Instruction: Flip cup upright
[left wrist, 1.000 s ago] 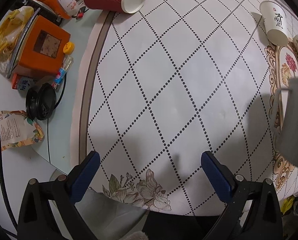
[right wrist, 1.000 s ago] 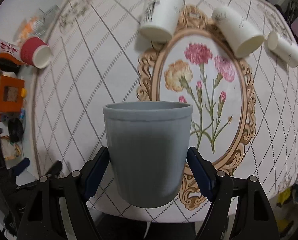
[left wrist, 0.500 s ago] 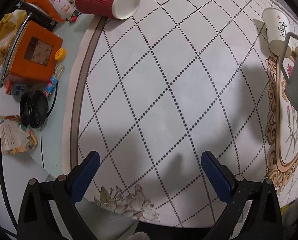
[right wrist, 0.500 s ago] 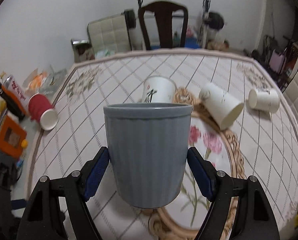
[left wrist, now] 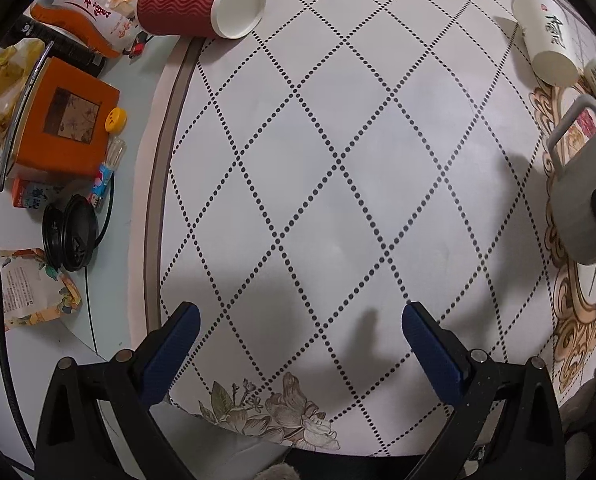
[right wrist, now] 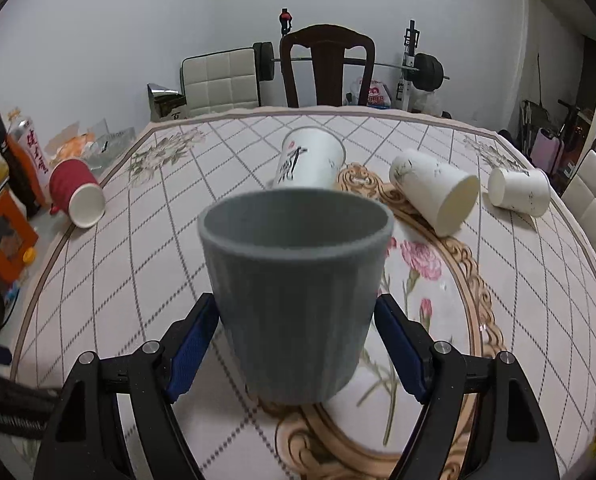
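A ribbed grey cup (right wrist: 296, 292) stands mouth up between the blue pads of my right gripper (right wrist: 298, 340), which is shut on its sides. Its base is at or just above the tablecloth; I cannot tell whether it touches. The same cup shows at the right edge of the left wrist view (left wrist: 581, 196). My left gripper (left wrist: 298, 340) is open and empty, low over the near part of the table.
A red ribbed paper cup (right wrist: 78, 196) lies on its side at the left, also in the left wrist view (left wrist: 198, 2). Three white paper cups (right wrist: 307, 158) (right wrist: 437, 190) (right wrist: 519, 190) lie tipped behind the grey one. An orange box (left wrist: 64, 120), snack packets and a black lid (left wrist: 70, 236) crowd the left edge.
My right gripper has tilted and lowered, so the grey cup now shows its open mouth and sits nearer the cloth. The left gripper has shifted only slightly and stays open.
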Demonstrator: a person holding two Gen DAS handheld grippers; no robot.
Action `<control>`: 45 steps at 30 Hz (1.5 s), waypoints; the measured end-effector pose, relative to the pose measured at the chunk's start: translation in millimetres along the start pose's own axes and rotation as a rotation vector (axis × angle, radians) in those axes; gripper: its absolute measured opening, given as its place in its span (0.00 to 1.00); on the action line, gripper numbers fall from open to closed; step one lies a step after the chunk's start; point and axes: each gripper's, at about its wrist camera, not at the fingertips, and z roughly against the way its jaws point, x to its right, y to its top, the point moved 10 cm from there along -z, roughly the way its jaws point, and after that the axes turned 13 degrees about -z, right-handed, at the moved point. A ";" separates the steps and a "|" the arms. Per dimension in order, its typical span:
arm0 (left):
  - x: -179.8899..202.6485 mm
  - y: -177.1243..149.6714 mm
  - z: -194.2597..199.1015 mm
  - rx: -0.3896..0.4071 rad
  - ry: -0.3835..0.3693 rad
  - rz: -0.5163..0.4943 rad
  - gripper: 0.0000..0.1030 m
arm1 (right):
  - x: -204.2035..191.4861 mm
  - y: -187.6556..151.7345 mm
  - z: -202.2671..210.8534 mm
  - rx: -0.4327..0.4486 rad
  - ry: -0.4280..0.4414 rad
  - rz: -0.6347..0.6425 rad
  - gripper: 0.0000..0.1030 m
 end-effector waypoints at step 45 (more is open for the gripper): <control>38.9 -149.3 362.1 0.617 0.021 0.032 1.00 | 71.2 69.3 401.8 -0.018 -0.097 -0.024 1.00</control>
